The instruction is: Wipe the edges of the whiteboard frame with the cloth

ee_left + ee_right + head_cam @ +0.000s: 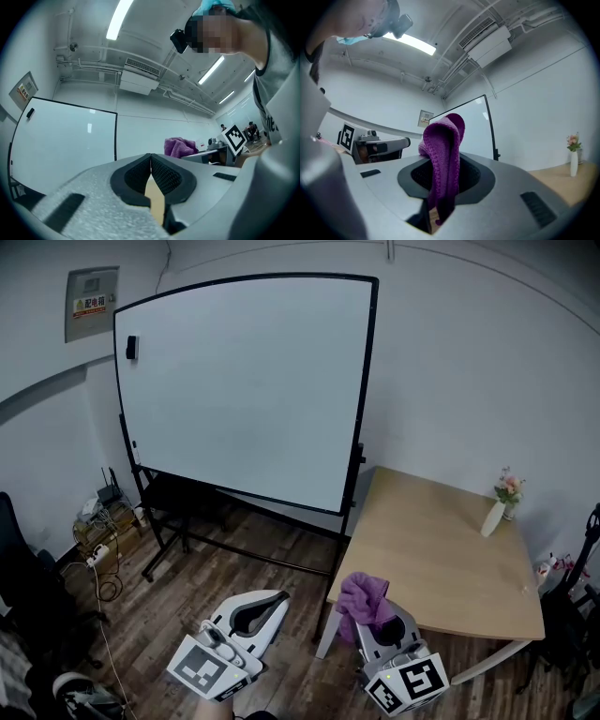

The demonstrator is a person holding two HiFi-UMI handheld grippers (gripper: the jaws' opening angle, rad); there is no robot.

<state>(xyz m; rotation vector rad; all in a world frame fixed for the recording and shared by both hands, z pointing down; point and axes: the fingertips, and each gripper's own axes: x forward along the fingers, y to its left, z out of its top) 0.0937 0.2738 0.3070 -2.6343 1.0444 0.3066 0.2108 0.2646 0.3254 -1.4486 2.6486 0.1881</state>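
A large whiteboard [244, 381] with a black frame [367, 390] stands on a wheeled stand against the far wall. My right gripper [372, 615] is shut on a purple cloth [364, 598], low in the head view by the near corner of the table. In the right gripper view the cloth [443, 154] hangs out between the pads of the right gripper [443, 176]. My left gripper [270, 601] is low and left of it, shut with nothing in it; in its own view the left gripper [151, 171] has its pads touching, and the whiteboard [61, 140] shows at left.
A light wooden table [441, 549] stands right of the board, with a white vase of flowers [497, 512] on it. Cables and boxes [103, 531] lie on the wood floor at left. A black eraser [132, 347] sticks to the board's upper left.
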